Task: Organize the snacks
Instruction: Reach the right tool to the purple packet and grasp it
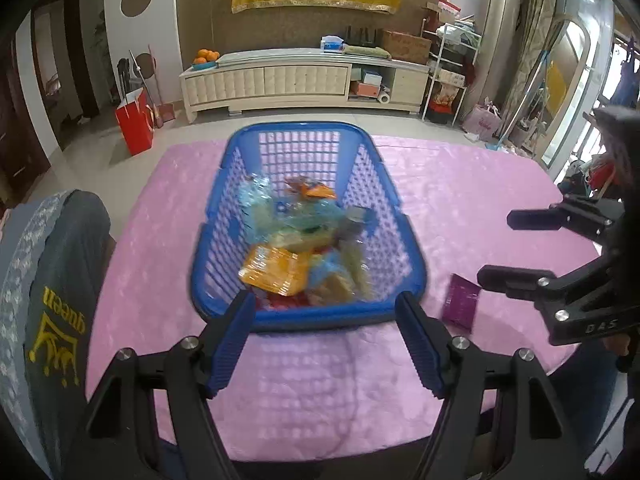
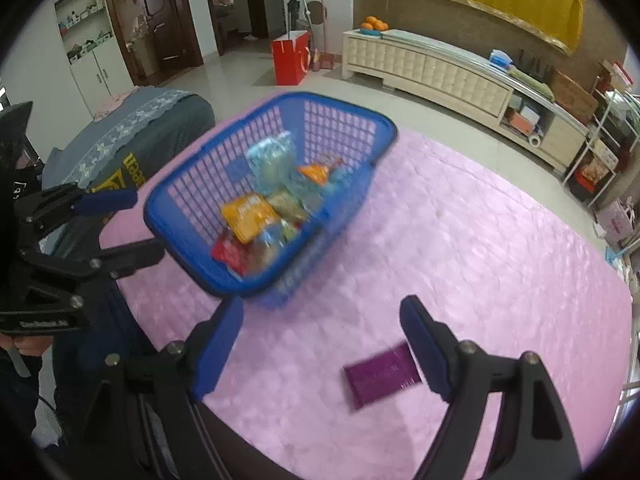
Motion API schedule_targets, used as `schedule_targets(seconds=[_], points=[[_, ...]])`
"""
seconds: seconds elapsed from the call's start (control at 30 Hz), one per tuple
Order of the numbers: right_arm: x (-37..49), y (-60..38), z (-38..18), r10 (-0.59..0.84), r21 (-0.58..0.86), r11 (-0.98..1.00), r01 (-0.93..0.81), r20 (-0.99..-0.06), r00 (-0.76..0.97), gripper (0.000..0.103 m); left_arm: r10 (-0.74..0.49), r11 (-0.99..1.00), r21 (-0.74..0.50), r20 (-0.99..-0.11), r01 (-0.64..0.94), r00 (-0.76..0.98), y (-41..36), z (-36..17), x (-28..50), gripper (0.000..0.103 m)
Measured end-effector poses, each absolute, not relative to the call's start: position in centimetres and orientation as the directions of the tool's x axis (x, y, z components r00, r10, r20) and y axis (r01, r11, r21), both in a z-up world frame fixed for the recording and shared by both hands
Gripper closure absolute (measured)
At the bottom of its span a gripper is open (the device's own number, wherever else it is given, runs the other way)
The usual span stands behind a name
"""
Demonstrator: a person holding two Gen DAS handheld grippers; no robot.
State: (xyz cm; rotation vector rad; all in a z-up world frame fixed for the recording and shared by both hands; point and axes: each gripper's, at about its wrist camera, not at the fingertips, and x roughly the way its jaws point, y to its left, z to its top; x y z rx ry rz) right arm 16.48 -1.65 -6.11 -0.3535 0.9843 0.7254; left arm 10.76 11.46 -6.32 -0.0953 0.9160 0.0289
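I take the blue basket [image 1: 308, 312] as my reference point; it stands on the pink tablecloth [image 1: 460, 184] and holds a heap of snack packets, among them an orange packet [image 1: 276, 270] near its close end, a red packet [image 2: 228, 254] beneath that, and pale blue wrapped packs [image 2: 272, 162] toward its far end.

My left gripper [image 1: 326, 338] points steeply down at the close rim of the basket. Its two blue-padded fingers [image 1: 230, 344] stand well apart, one to either side of that rim's middle stretch, and nothing lies between them: it is released and empty. In the right wrist view the same gripper [image 2: 132, 224] appears just beside the basket's left corner, above the cloth, its fingers spread. A hand [image 2: 24, 346] grips its handle from below, partly cut off at the frame edge.

My right gripper [image 2: 320, 340] also tilts steeply downward, over the cloth on the near right side of the basket. Its jaws are spread wide and hold nothing. A purple packet [image 2: 380, 378] lies flat on the cloth outside the basket, near its close right corner; the right-hand finger [image 2: 424, 352] overlaps one edge of it in view, but I cannot tell whether they touch. The left wrist view shows this gripper [image 1: 500, 248] to the right of the basket with the purple packet just below its lower finger.

A grey covered chair back [image 1: 52, 280] stands at the basket's left.
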Motion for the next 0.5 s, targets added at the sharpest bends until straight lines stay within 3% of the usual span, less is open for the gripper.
schedule_targets(seconds=[0.4,0.5], points=[[15.7,-5.6,-12.6,0.354,0.023,0.613,-0.79,-0.902,0.248,0.019,0.028,0.982,-0.081,-0.832,-0.171,0.555,6.4,-12.1,8.0,0.033],[15.2,-6.0,-14.3,0.337,-0.013,0.573,-0.82,-0.908,0.25,0.014,0.024,0.979,-0.083,-0.859,-0.186,0.511,5.6,-14.0,8.3,0.033]])
